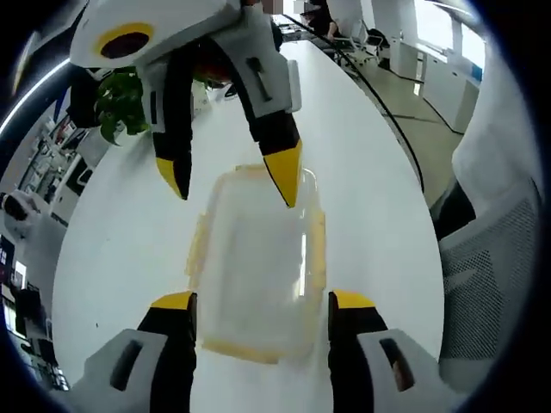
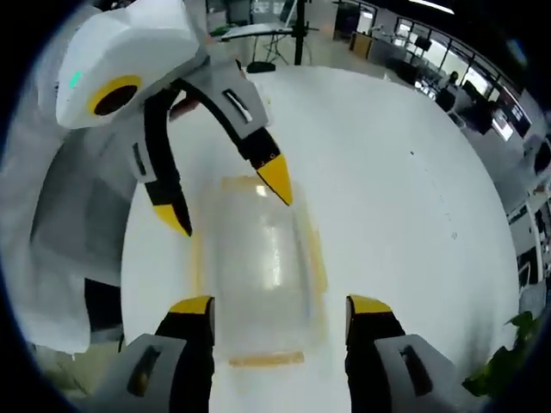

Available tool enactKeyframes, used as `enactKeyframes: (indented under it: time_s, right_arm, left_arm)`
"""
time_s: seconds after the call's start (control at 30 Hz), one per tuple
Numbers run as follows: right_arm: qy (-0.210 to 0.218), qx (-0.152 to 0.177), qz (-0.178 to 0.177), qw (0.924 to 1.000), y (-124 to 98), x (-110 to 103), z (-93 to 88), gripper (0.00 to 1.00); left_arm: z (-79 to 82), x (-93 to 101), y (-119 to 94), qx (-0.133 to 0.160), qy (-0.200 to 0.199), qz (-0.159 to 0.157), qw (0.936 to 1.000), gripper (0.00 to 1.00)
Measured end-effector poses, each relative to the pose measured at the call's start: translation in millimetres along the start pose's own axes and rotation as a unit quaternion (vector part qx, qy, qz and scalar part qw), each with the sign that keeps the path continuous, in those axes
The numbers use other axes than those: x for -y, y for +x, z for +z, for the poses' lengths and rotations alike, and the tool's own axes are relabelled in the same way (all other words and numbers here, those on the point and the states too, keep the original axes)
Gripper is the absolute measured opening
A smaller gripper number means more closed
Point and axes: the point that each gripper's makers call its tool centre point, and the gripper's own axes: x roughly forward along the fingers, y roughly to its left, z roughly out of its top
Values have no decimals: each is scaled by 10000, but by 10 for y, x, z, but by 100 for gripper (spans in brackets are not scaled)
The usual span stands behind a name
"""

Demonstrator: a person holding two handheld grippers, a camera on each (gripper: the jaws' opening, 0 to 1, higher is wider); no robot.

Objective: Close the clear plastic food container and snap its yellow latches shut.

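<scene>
Left gripper view: the left tongs (image 1: 263,303) stand wide open, holding nothing. The clear plastic food container (image 1: 256,262) lies on the white worktop (image 1: 370,198) between and just ahead of their yellow tips. Its near end sits in the gap between the two jaws; contact with either jaw cannot be confirmed. The lid appears to lie on top of the box, though motion blur makes the seating uncertain. Yellow latches (image 1: 318,258) run along the container's edges; whether they are snapped down cannot be told.

The right tongs (image 1: 232,176) enter from the far side, facing the left pair, jaws spread wide and gripping nothing. One yellow tip is at the far edge of the container; the other hangs over bare worktop off that same far end. A potted plant (image 1: 120,103) stands beyond the right tongs.

Right gripper view: the right tongs (image 2: 280,310) are wide open and unloaded. The container (image 2: 256,267) lies between and ahead of their tips. The left tongs (image 2: 231,202) reach in from the opposite end, open, one tip at the container's far edge. A white sleeve (image 2: 69,224) shows behind them.
</scene>
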Motion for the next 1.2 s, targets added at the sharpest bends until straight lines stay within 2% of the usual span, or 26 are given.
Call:
enactKeyframes:
  time_s: [0.5,0.93,1.2]
  right_arm:
    - [-15,-77,-65,9999,8,-128,-146,70]
    - [-112,-165,-227,9995,86,-148,-204,79]
    - [-386,-388,-431,9976,156,-97,-284,81]
  left_arm:
    - [-77,-43,66,-93,10,-62,9999,78]
    - [-162,-64,168,-253,64,-146,9996,82]
    - [-210,-51,240,-391,203,-223,9988,83]
